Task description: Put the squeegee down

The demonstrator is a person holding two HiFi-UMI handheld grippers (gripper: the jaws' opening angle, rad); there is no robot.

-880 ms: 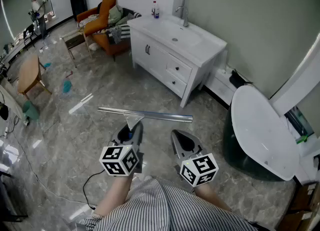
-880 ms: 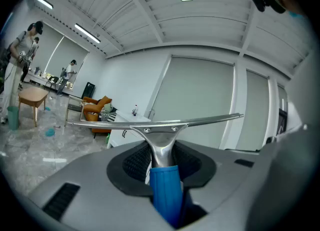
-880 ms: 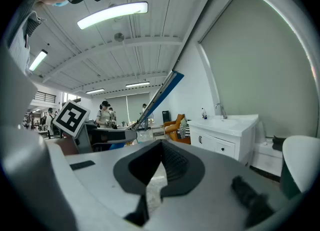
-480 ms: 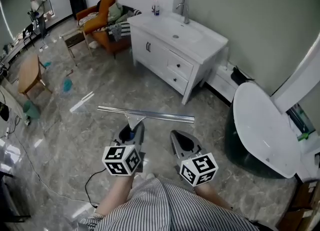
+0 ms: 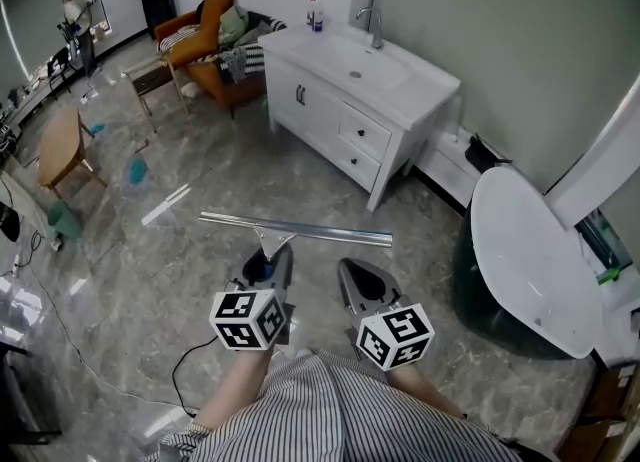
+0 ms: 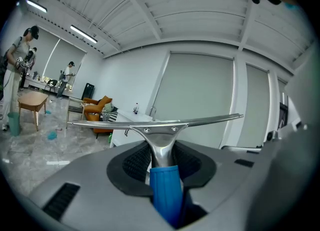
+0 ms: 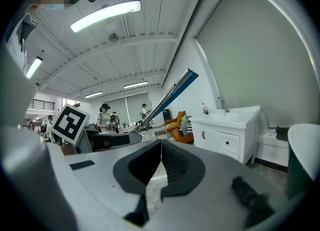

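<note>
I hold a squeegee (image 5: 296, 230) with a long metal blade and a blue handle (image 6: 165, 192) out over the floor, blade crosswise and level. My left gripper (image 5: 268, 262) is shut on that handle; its dark pads (image 6: 135, 164) press on the handle's neck. The blade (image 6: 155, 123) spans the left gripper view. My right gripper (image 5: 362, 282) hangs beside it on the right, shut, with nothing between its pads (image 7: 172, 162). In the right gripper view the blade's end (image 7: 172, 92) rises at a slant beyond the left gripper's marker cube (image 7: 69, 122).
A white vanity with a basin (image 5: 350, 100) stands ahead. At the right a toilet (image 5: 520, 250) has its lid up. An orange chair (image 5: 205, 45) and a wooden table (image 5: 58, 145) are at the far left. A cable (image 5: 185, 365) lies on the marble floor. People stand far off (image 5: 75, 15).
The view has shifted slightly; the squeegee and both grippers keep the same pose relative to each other. Nothing was let go.
</note>
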